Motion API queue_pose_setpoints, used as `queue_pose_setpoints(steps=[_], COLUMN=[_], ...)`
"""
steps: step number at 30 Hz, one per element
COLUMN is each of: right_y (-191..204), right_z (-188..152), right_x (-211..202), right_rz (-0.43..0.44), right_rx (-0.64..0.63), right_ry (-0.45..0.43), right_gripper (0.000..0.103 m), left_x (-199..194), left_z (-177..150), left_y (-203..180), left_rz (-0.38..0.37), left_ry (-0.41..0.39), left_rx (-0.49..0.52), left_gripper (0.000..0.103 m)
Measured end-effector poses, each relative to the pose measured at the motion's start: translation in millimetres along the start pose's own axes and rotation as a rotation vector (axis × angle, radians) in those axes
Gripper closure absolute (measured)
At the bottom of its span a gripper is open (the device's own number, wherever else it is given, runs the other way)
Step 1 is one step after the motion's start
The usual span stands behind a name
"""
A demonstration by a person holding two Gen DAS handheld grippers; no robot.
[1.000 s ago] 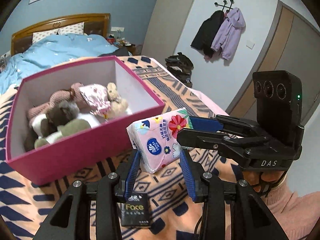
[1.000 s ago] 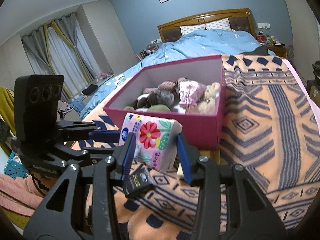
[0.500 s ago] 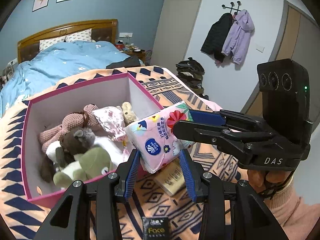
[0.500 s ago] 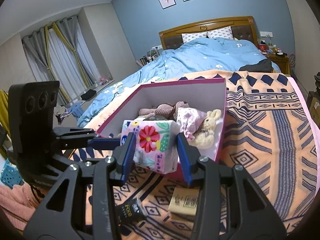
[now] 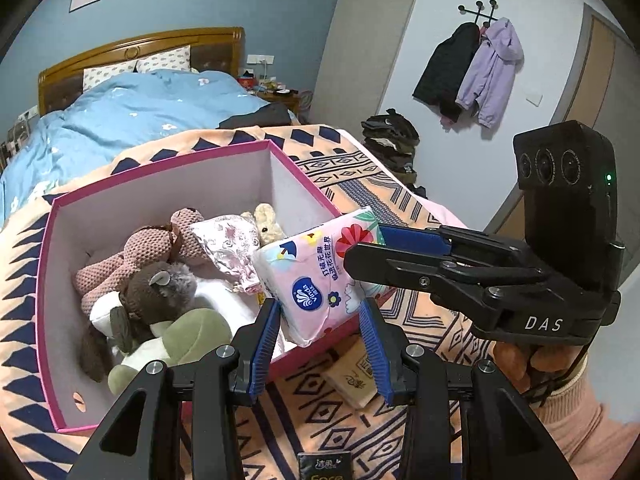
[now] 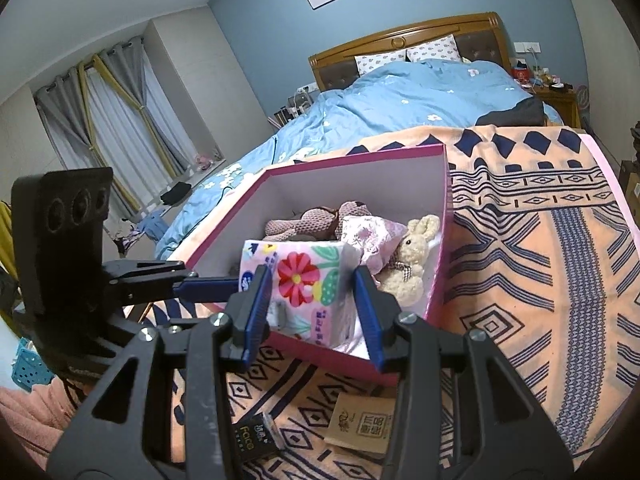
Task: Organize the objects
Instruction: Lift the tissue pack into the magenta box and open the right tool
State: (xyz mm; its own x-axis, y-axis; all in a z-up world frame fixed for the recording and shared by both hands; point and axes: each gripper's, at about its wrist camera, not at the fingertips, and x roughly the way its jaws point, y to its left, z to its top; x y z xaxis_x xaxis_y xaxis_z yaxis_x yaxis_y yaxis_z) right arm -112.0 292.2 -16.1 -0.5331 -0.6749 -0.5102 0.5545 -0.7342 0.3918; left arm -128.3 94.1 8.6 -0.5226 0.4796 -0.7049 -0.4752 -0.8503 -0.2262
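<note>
A pink flowered tissue pack hangs over the near corner of the pink box. Both grippers are shut on the pack from different sides. My left gripper clamps its lower end between blue pads. My right gripper clamps the flowered end. In the left wrist view the right gripper reaches in from the right. In the right wrist view the left gripper comes in from the left. Several plush toys lie inside the box.
The box stands on an orange and navy patterned blanket. A black "Face" packet and a brown packet lie on the blanket in front of the box. A bed with a blue duvet is behind.
Both grippers have carried the tissue pack up and forward, from in front of the box wall to above its near corner. The grip on the pack is unchanged.
</note>
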Motion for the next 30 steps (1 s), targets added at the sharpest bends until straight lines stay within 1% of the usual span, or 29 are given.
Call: queue_pose_setpoints(steps=[12,30], right_y=[-7.6,-10.1], right_z=[-2.8,-3.3], right_x=[5.3,14.7], right_rz=[-0.009,-0.026], right_rx=[0.021,0.028], right_ry=[0.022,0.052], right_gripper=[0.058,0.058], left_x=[8.6,20.7], left_z=[1.9,-0.1], left_y=[-1.2,6.7], left_rz=[0.006,0.003], left_ry=[0.019,0.055], left_rx=[-0.003,-0.025], left_gripper=[0.062,0.062])
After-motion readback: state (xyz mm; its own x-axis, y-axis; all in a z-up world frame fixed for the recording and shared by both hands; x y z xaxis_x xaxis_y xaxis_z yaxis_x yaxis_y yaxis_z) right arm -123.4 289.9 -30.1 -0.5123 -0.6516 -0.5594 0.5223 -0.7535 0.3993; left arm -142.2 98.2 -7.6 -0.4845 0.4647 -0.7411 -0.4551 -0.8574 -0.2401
